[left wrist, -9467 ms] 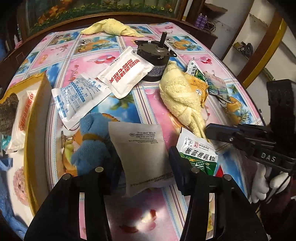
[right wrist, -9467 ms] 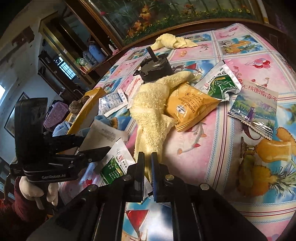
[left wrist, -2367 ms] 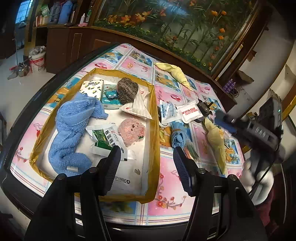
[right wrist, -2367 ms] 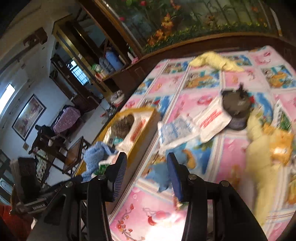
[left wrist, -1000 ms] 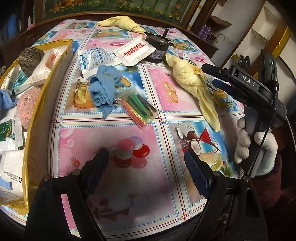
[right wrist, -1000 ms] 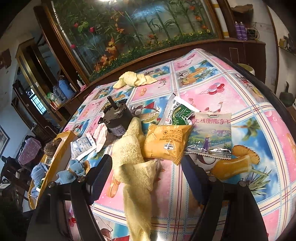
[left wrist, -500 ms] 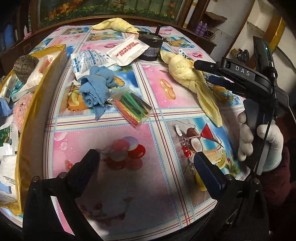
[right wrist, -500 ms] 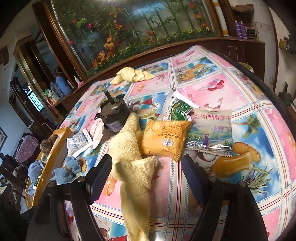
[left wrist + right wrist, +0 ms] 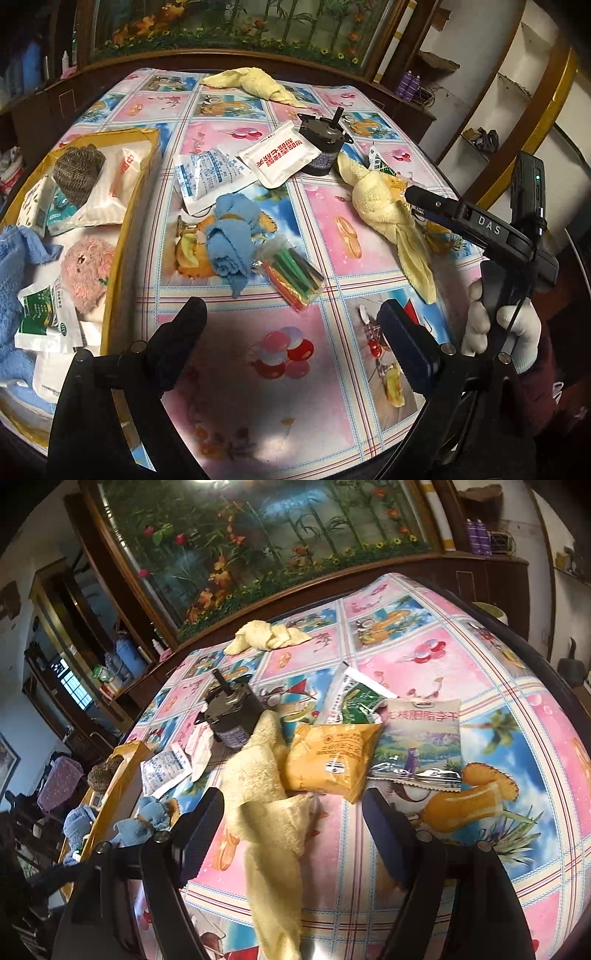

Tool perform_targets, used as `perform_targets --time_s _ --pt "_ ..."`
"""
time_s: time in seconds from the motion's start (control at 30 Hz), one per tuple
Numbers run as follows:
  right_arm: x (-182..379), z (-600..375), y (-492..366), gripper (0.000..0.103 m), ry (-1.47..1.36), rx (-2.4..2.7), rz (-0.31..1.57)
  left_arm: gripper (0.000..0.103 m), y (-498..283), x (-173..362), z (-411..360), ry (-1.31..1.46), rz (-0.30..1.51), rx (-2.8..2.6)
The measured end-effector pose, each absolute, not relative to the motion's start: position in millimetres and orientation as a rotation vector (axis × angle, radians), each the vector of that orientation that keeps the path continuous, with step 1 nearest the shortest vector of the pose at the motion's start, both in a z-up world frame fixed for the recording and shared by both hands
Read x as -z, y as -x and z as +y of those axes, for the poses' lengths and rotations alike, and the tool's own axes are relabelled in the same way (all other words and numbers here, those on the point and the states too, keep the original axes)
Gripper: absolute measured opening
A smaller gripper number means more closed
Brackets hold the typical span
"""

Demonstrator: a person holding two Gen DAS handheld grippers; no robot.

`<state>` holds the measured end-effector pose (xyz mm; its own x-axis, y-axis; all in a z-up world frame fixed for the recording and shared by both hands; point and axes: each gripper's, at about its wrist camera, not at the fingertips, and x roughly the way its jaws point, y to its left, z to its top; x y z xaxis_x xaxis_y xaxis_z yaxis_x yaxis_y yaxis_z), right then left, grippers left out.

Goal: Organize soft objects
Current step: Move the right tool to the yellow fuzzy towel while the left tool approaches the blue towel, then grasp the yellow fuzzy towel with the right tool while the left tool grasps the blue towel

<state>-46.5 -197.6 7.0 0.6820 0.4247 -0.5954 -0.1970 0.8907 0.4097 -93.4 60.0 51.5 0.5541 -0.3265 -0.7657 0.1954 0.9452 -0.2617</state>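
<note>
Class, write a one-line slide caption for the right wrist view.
Open right gripper poised over a yellow towel beside snack packets on a fruit-print tablecloth.

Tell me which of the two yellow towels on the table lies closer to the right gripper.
The long twisted yellow towel, beside the orange packet, runs down between the right gripper fingers. The other yellow towel sits crumpled at the table's far edge.
</note>
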Motion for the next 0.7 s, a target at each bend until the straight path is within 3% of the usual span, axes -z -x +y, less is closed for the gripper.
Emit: perform_targets --time_s 0.07,0.13,0.3,0.5,0.6,0.67,0.7 --pt "-9 -190 48 0.077 -0.310 -0.402 0.753 0.094 85 -51 54 0.143 0.937 0.315" --pt "-11 -182 50 0.077 -0.286 -0.434 0.766 0.083 82 -57 56 0.143 0.922 0.305" --pt "-16 -158 44 0.076 -0.144 -0.427 0.776 0.083 53 -65 76 0.133 0.924 0.235" --pt "-14 -139 24 0.063 -0.084 -0.435 0.801 0.083 15 -28 64 0.019 1.006 0.167" --pt "-11 -133 16 0.049 -0.065 -0.446 0.812 0.080 9 -26 62 -0.003 0.990 0.155" --pt "-6 -130 12 0.040 -0.068 -0.462 0.824 0.061 6 -26 64 -0.014 0.981 0.141" --pt "-3 -129 11 0.040 -0.071 -0.469 0.833 0.030 5 -24 66 -0.005 0.989 0.163"
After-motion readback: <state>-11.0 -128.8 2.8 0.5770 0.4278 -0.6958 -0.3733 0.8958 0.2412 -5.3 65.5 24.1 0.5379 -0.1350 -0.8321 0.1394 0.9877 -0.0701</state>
